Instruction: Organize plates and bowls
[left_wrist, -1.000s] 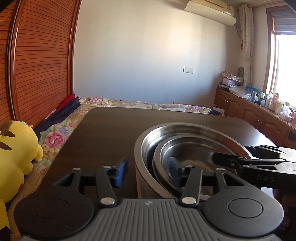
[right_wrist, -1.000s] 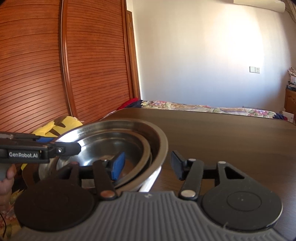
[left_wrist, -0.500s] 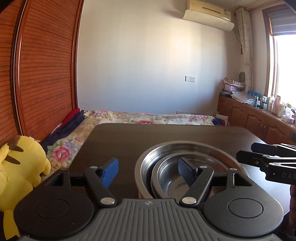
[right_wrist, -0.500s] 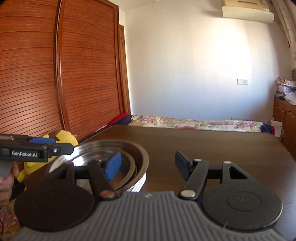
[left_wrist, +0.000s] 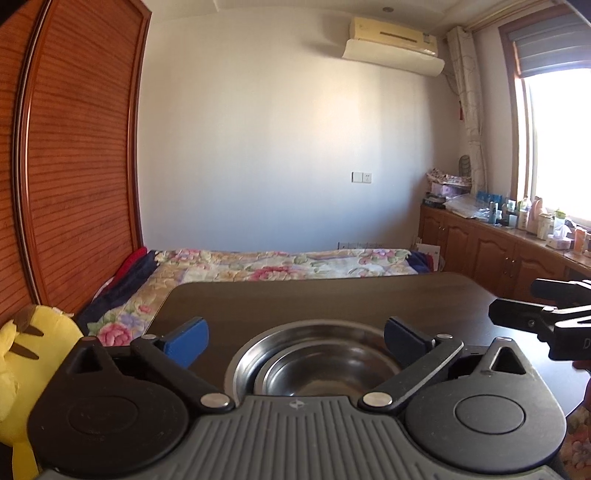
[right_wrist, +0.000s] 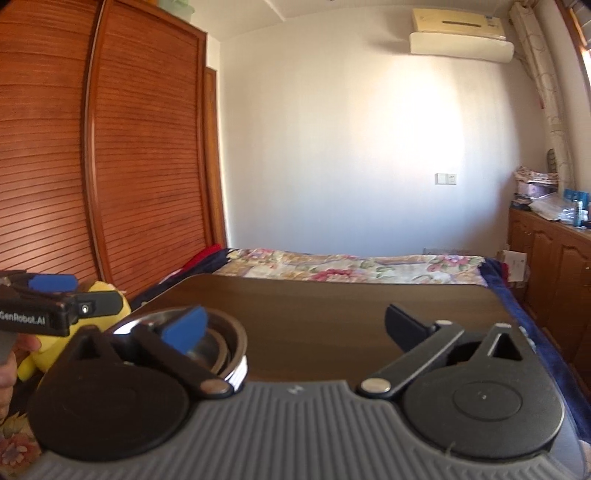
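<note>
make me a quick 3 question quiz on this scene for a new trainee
1. True or false: the smaller steel bowl sits nested inside the large steel bowl.
2. Multiple choice: the left gripper is A) shut on a bowl rim, B) open and holding nothing, C) out of view.
3. Fill in: the bowls rest on the dark wooden ____.

Key
1. True.
2. B; the right gripper is open and empty too.
3. Table.
</note>
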